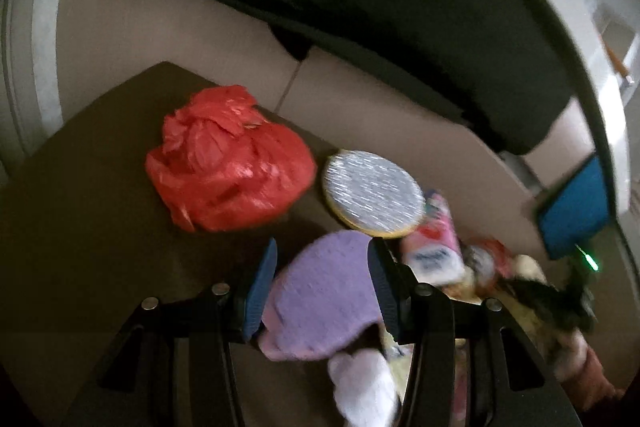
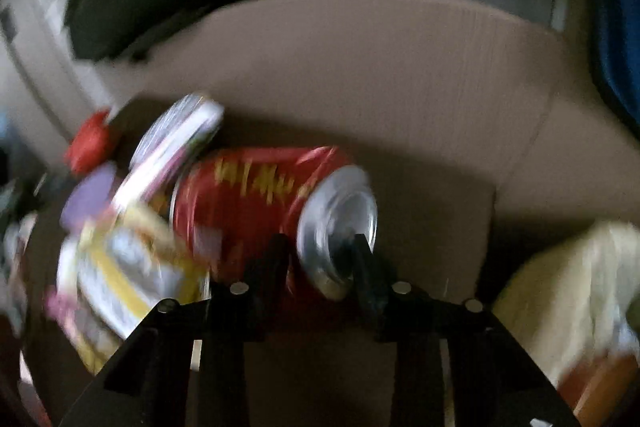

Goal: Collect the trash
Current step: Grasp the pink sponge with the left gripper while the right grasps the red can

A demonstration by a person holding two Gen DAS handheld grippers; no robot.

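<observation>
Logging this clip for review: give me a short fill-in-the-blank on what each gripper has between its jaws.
1. Between the left gripper's jaws is a ____ cloth.
2. The can at the right gripper is mainly ____.
3. The crumpled plastic bag is ____.

Missing words: purple; red; red

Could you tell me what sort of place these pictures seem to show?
Probably the inside of a cardboard box used for collecting trash: brown walls surround a red can, a tied red bag and wrappers. The room beyond is too dim to tell.
</observation>
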